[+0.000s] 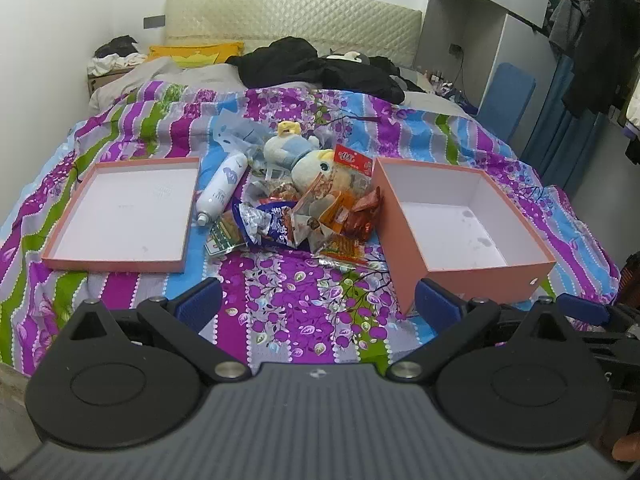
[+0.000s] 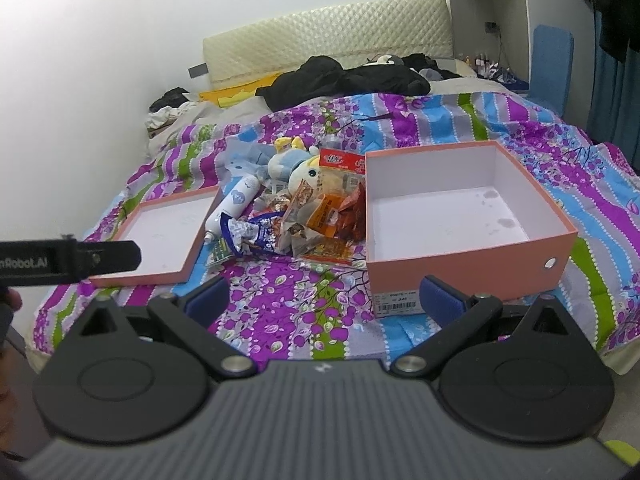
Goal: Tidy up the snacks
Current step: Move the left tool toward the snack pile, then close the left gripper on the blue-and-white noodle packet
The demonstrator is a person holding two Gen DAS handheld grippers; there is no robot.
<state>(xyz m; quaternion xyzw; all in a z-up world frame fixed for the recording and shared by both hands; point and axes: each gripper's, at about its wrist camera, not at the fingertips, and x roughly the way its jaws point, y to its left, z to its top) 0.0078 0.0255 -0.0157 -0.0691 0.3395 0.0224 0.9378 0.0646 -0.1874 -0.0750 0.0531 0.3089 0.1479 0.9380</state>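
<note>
A heap of snacks [image 1: 316,216] lies on the striped bedspread [image 1: 304,304] between the shallow lid [image 1: 124,216] on the left and the deep box [image 1: 464,224] on the right, both bare inside. Mixed into the heap are a white bottle [image 1: 222,188] touching the lid's edge and two plush toys [image 1: 304,156] at the back, partly covered by packets. Black clothes [image 1: 312,66] sprawl near the headboard [image 1: 292,20]. The left gripper [image 1: 316,304] and right gripper [image 2: 324,300] both hang spread wide, holding nothing, short of the heap. Packet labels are too small to read; hanging clothes at the right edge are cut off.
</note>
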